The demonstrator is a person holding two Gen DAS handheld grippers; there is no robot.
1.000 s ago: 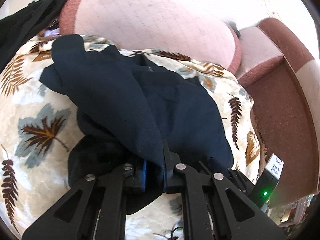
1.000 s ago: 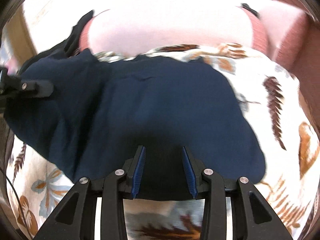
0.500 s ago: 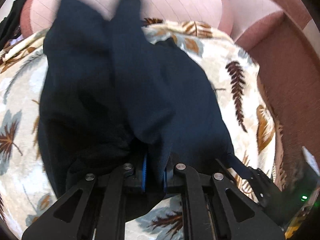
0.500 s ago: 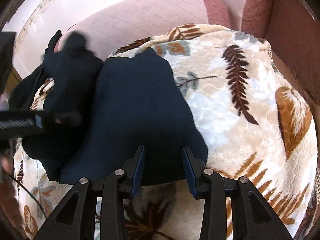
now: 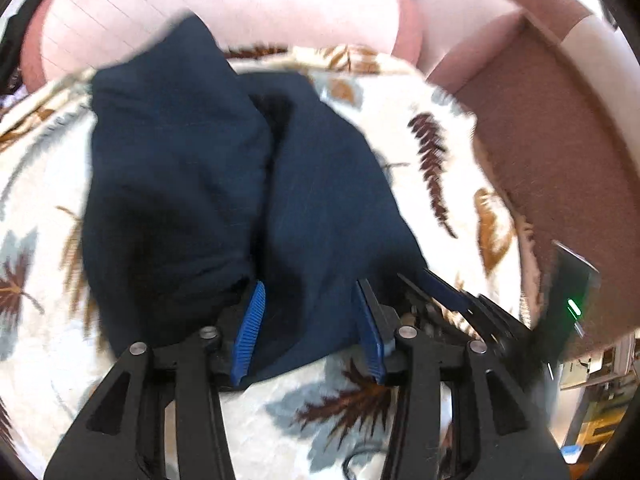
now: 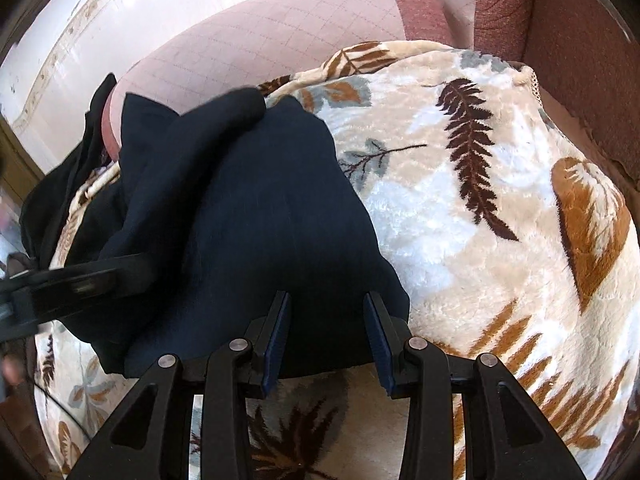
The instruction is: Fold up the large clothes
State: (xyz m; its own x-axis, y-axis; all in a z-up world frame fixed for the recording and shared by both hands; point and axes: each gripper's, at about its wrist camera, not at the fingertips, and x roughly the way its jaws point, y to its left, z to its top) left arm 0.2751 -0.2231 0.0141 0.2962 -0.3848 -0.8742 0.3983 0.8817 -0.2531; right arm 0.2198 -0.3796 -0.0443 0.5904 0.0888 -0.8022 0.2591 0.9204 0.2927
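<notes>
A dark navy garment lies folded in a long bundle on the leaf-patterned blanket. My left gripper is at its near end. The jaws are opening, and the cloth lies loose between the blue pads without being pressed. In the right wrist view the same garment stretches away from my right gripper. That gripper stands open over the near hem, with cloth flat between its fingers. The left gripper shows blurred at the left of that view.
A pink quilted cushion backs the blanket. A brown sofa arm runs along the right. A black garment hangs off the blanket's left edge. A device with a green light sits at the right in the left wrist view.
The left gripper carried the held fold over the garment and its jaws have parted, letting go of the cloth. The right gripper has stayed open at the near hem.
</notes>
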